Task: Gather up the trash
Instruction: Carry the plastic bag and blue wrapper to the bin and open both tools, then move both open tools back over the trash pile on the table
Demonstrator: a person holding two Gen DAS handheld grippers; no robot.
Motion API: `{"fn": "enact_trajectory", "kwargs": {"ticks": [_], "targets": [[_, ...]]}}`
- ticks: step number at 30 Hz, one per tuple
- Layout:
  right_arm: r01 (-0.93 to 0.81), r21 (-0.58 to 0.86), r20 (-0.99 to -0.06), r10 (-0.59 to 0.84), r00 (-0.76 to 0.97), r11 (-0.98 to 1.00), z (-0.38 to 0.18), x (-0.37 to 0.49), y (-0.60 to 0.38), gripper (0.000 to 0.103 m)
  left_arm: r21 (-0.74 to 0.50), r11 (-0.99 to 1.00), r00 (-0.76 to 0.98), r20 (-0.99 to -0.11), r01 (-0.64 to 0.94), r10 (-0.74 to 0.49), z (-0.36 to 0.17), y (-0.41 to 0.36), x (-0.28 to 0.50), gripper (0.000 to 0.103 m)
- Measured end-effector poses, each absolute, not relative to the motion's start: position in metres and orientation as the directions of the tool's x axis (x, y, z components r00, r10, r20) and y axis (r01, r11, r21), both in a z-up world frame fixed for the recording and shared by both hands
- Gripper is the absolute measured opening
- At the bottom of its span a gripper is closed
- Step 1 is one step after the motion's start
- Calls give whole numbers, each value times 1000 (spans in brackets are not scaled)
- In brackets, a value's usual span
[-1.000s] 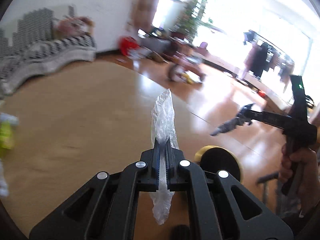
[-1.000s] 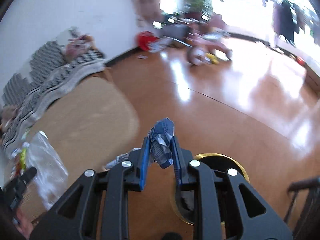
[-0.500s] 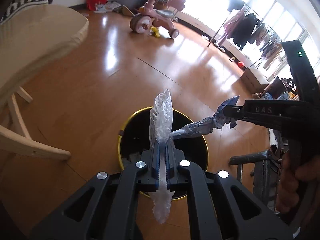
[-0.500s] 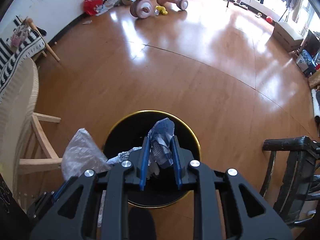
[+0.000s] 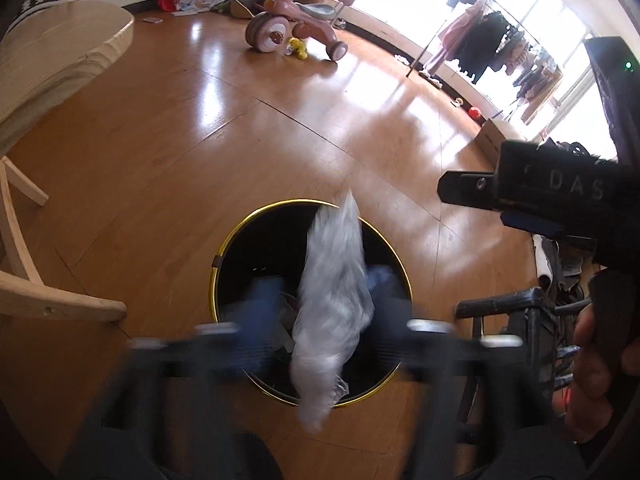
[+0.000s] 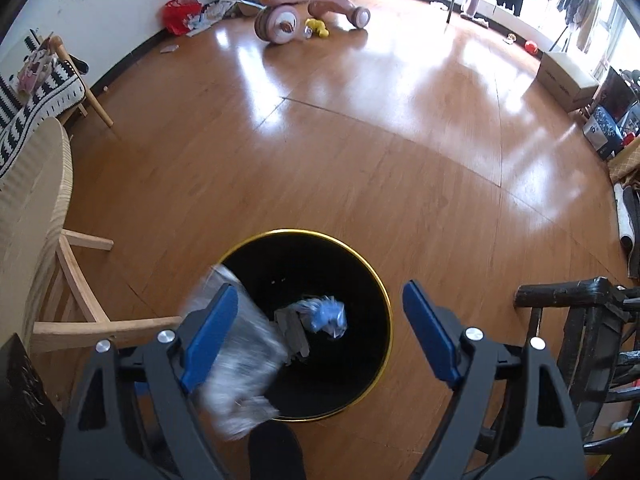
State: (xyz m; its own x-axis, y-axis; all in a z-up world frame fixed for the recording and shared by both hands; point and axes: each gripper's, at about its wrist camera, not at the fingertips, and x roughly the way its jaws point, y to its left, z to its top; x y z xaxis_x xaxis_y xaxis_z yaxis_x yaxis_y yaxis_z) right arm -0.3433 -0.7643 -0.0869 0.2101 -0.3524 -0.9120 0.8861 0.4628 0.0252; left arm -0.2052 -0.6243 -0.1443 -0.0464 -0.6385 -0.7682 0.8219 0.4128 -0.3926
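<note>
The jaws of the left gripper [image 5: 316,312] have just been opening; the clear plastic bag [image 5: 332,312] is being seen loose between them, above the black bin [image 5: 256,248]. The right gripper [image 6: 320,340] has likewise just been opening wide, with nothing pinched; the blue wrapper [image 6: 326,316] is being seen inside the bin [image 6: 360,264], which is standing on the wooden floor [image 6: 360,152] beside a pale chair [image 6: 60,280].

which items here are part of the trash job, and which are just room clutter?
Job:
- black bin with gold rim
- clear plastic bag, between the left gripper's just-opened jaws
- blue wrapper, inside the bin
- right gripper, jaws just opened, empty

Clutter:
- pink tricycle
- red basket
- clothes rack
- wooden chair
</note>
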Motion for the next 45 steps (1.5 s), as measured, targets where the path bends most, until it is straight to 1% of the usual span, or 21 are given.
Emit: {"fn": "enact_trajectory", "kwargs": {"ticks": [1, 2, 6, 8, 11, 12, 14, 19, 22, 24, 27, 29, 32, 34, 38, 40, 42, 45], "targets": [[887, 30, -911, -352, 214, 461, -86, -342, -764, 82, -395, 428, -28, -761, 813, -648, -143, -621, -204, 80], [887, 37, -910, -352, 220, 460, -84, -341, -763, 82, -404, 436, -29, -758, 804, -651, -144, -621, -203, 81], [885, 55, -885, -388, 257, 463, -69, -334, -755, 82, -414, 454, -32, -766, 789, -643, -140, -613, -193, 82], [875, 74, -871, -396, 291, 479, -59, -324, -748, 82, -396, 456, -8, -762, 797, -648, -128, -600, -185, 83], [845, 106, -842, -404, 357, 524, -42, -300, -728, 82, -353, 473, 51, -757, 807, -651, -101, -567, -166, 88], [826, 111, -829, -407, 384, 552, -35, -286, -716, 82, -337, 481, 72, -756, 810, -651, -93, -555, -159, 89], [793, 125, -812, -398, 427, 596, -23, -263, -697, 82, -278, 506, 143, -751, 816, -644, -70, -517, -140, 92], [663, 157, -775, -324, 542, 732, -2, -190, -628, 83, -129, 609, 346, -724, 783, -597, -22, -400, -90, 93], [576, 184, -757, -259, 600, 796, 10, -145, -582, 83, -70, 714, 471, -706, 696, -529, -1, -309, -51, 93], [511, 187, -746, -218, 629, 839, 16, -115, -545, 83, -67, 777, 533, -691, 625, -488, 8, -252, -30, 94], [418, 198, -729, -152, 667, 887, 24, -79, -490, 84, -64, 854, 613, -668, 517, -421, 15, -180, -7, 94], [345, 221, -717, -88, 691, 912, 28, -55, -450, 86, -65, 900, 662, -656, 430, -364, 18, -134, 5, 94], [243, 223, -714, -12, 700, 944, 28, -27, -392, 87, -69, 930, 688, -654, 360, -314, 22, -86, 19, 96], [175, 198, -720, 22, 693, 965, 22, -13, -350, 87, -56, 943, 701, -655, 327, -282, 22, -61, 30, 96], [61, 165, -740, 83, 667, 984, 6, 6, -287, 87, -38, 956, 697, -677, 290, -238, 12, -33, 41, 96], [24, 153, -756, 101, 647, 988, -4, 12, -265, 87, -41, 957, 686, -689, 287, -235, 6, -24, 47, 96], [-11, 140, -774, 117, 623, 990, -14, 19, -243, 87, -48, 954, 669, -702, 297, -244, -4, -22, 58, 96], [-40, 109, -793, 112, 599, 993, -27, 24, -228, 87, -24, 953, 666, -710, 302, -228, -16, -27, 65, 96]]}}
